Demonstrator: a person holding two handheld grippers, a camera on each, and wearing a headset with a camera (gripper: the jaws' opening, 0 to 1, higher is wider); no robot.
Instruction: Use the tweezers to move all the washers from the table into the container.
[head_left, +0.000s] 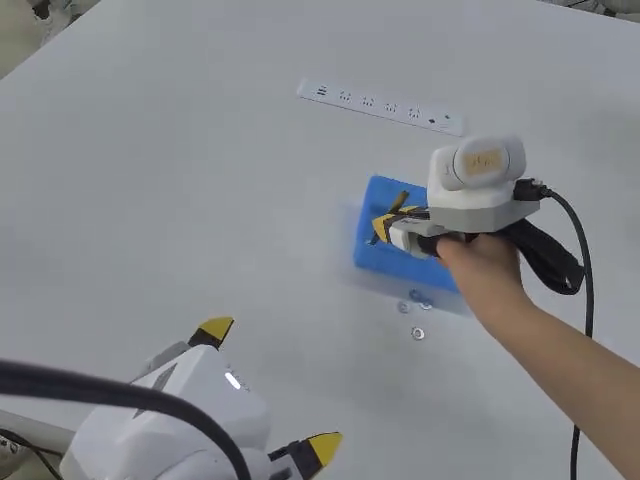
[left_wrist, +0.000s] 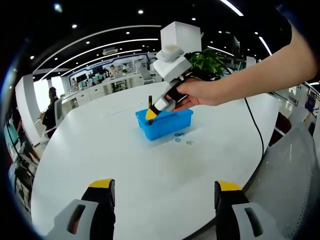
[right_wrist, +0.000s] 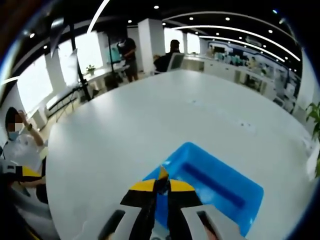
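A blue container (head_left: 372, 252) (left_wrist: 165, 124) (right_wrist: 220, 190) stands on the white table. My right gripper (head_left: 384, 228) (left_wrist: 151, 114) (right_wrist: 157, 186) hovers over the container's left end, shut on thin dark tweezers (head_left: 397, 207) (left_wrist: 150, 101) (right_wrist: 162, 173). Three small washers (head_left: 417, 333) (left_wrist: 189, 142) lie on the table just in front of the container. My left gripper (head_left: 268, 392) (left_wrist: 165, 187) is low at the near edge, well away from the container, open with nothing between its yellow-tipped fingers (left_wrist: 102, 184).
A white power strip (head_left: 380, 104) lies beyond the container. The round white table (head_left: 150, 200) stretches bare to the left and front. The right gripper's black cable (head_left: 585, 280) hangs off to the right. Several people stand and sit in the room beyond the table.
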